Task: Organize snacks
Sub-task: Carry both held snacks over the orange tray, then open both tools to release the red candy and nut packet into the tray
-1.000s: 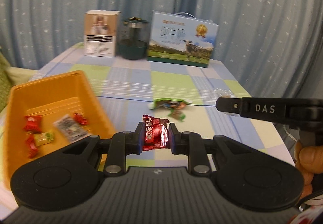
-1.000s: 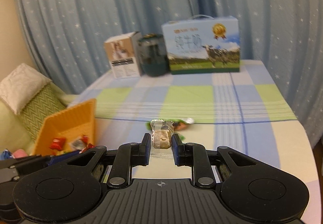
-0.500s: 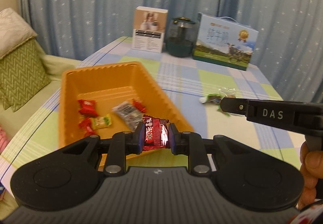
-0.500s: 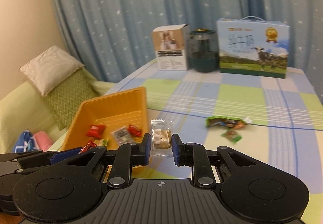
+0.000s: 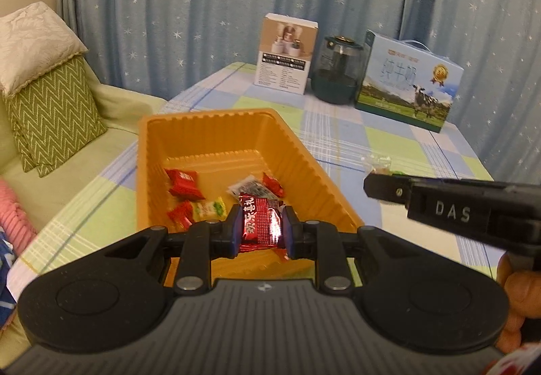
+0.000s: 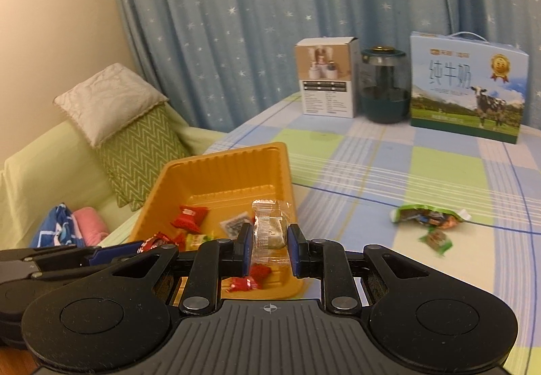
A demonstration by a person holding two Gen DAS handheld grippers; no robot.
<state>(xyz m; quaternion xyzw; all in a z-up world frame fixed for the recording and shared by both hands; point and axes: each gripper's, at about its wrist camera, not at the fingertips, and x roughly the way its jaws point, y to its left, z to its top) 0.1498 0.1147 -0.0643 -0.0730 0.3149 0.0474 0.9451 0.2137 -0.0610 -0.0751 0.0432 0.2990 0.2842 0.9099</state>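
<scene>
My left gripper (image 5: 259, 228) is shut on a shiny red candy packet (image 5: 259, 223) and hangs over the near end of the orange tray (image 5: 209, 138). My right gripper (image 6: 269, 244) is shut on a clear-wrapped beige snack (image 6: 270, 228), over the tray's (image 6: 219, 168) near right corner. Several red, green and white wrapped candies (image 5: 184, 184) lie in the tray. A green snack bag (image 6: 427, 214) and a small green candy (image 6: 438, 239) lie on the checked tablecloth to the right. In the left wrist view the right gripper's fingers (image 5: 385, 187) reach in from the right.
At the table's far edge stand a white box (image 5: 287, 62), a dark glass jar (image 5: 338, 70) and a blue milk carton (image 5: 409, 87). A green sofa with cushions (image 6: 111, 124) lies left of the table. A hand (image 5: 517, 294) holds the right gripper.
Both grippers have swung left with their snacks, from over the open tablecloth to over the orange tray. The loose green snacks now lie off to the right.
</scene>
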